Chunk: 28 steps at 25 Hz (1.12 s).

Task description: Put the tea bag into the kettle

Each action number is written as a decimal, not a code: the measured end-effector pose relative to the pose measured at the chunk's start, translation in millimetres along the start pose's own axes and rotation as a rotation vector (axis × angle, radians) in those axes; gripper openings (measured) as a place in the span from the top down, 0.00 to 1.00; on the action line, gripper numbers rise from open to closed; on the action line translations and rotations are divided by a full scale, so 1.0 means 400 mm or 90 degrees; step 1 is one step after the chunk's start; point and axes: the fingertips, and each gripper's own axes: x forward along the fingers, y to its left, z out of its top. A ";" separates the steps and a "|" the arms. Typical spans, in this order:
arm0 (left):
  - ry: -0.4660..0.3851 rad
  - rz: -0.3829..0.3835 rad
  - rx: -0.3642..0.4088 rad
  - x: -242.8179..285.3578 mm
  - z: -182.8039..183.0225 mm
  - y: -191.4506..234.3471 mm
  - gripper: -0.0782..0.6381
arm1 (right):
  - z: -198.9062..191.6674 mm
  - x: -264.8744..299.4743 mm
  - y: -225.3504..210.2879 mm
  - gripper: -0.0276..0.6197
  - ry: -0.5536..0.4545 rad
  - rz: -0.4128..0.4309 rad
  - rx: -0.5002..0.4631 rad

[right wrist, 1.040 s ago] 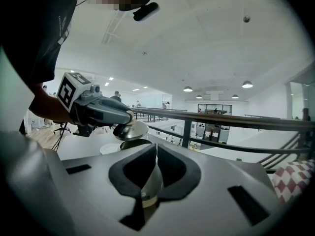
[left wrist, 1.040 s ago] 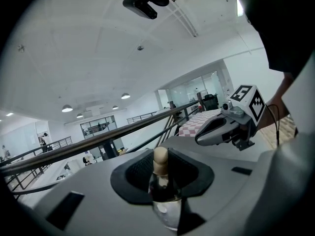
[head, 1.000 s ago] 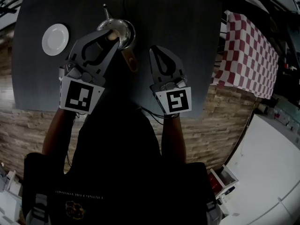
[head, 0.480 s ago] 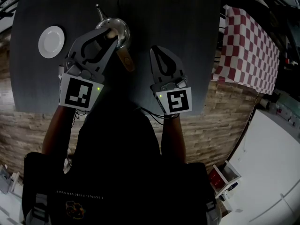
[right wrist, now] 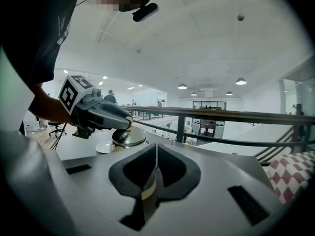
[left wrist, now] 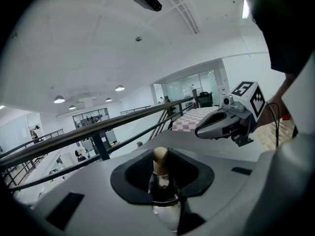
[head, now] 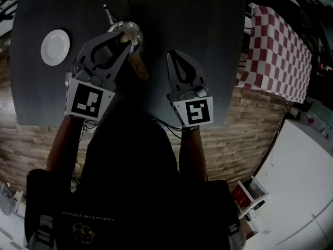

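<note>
The lid knob (left wrist: 160,156) of the kettle (head: 129,31), upper left of the head view, is clamped by the left gripper (head: 121,39). The lid evidently has to be lifted clear next. A thin pale tea bag (right wrist: 147,188) is pinched by the right gripper (head: 174,56), its jaws nearly together.

- Kettle (head: 131,31): shiny metal, upright on the dark tabletop (head: 197,46), slim spout, wooden handle; its pale lid knob (left wrist: 160,156) sits clamped between the left fingers (left wrist: 134,173).
- Tea bag (right wrist: 149,186): thin, pale, edge-on, pinched between the right fingers (right wrist: 129,170).
</note>
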 end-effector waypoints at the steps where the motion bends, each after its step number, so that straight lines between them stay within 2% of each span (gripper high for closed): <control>1: 0.000 -0.001 -0.001 0.001 -0.002 0.000 0.76 | -0.004 0.000 -0.001 0.92 0.001 0.000 -0.005; 9: 0.004 -0.001 -0.011 0.003 -0.007 0.007 0.76 | -0.017 0.004 -0.002 0.92 0.022 0.001 -0.004; 12: 0.009 -0.001 -0.013 0.004 -0.015 0.008 0.76 | -0.007 0.008 -0.001 0.92 0.004 0.004 -0.001; 28: 0.008 -0.009 -0.027 0.011 -0.019 0.006 0.75 | -0.003 0.015 -0.002 0.92 -0.003 0.008 -0.014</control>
